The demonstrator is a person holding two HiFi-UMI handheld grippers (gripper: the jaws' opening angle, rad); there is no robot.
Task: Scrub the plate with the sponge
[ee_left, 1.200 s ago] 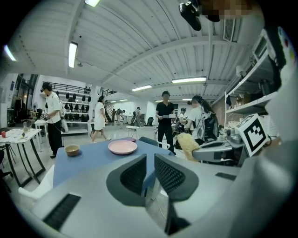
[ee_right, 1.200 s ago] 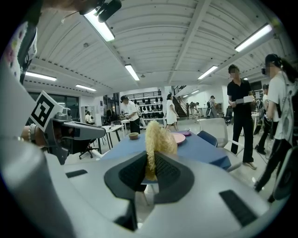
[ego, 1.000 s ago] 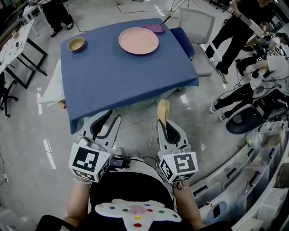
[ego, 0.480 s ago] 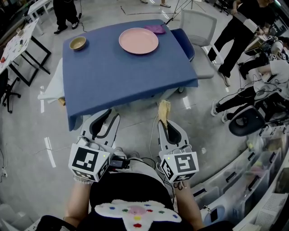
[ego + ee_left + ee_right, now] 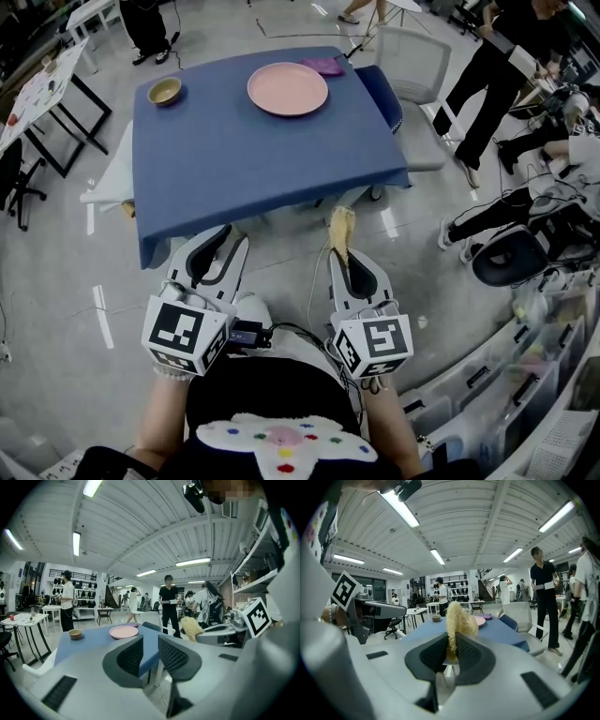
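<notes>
Here the right gripper pinches the yellow sponge, pink plate well off at twelve o'clock; left gripper gapes empty.

1. Floor: pale grey, glossy, with streaks of reflected light.
2. Table under a blue cloth, mid-room. White chair just beside its far right corner.
3. White trestle table at the left edge. Dark office chair at the right.
4. Clear storage bins line the lower right.
5. Ceiling: white, ribbed, crossed by beams. Tube lights lit.
6. Dark staircase at the far end.
</notes>
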